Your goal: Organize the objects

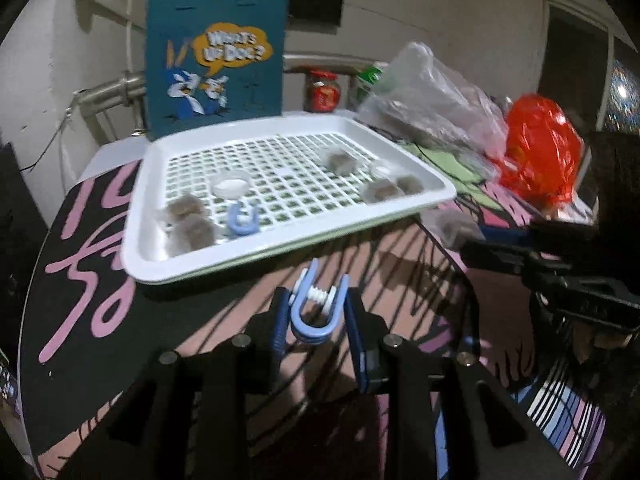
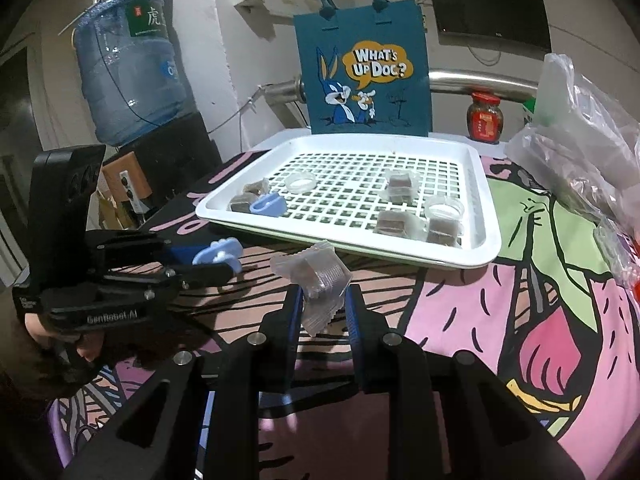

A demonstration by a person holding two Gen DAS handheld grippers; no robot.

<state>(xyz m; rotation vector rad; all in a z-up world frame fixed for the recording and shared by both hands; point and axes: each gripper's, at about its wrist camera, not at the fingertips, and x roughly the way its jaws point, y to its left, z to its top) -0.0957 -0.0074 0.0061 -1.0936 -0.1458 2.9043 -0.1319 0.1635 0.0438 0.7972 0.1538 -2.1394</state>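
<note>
A pale blue U-shaped plastic clip [image 1: 316, 312] was clamped between the left gripper [image 1: 316, 316] jaws; a clear crinkled plastic packet [image 2: 320, 284] was pinched between the right gripper [image 2: 324, 312] jaws.

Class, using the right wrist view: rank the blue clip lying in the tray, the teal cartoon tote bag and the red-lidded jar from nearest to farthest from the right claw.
1. Blue clip, at the tray's near left corner, nearest the right claw.
2. Teal cartoon tote bag, standing behind the tray's far edge.
3. Red-lidded jar, back right; close to the bag's depth, so this order is tentative.

We see a home room: a water jug [image 2: 130, 76], a wall television [image 2: 488, 8], a sauce jar [image 2: 485, 118].
</note>
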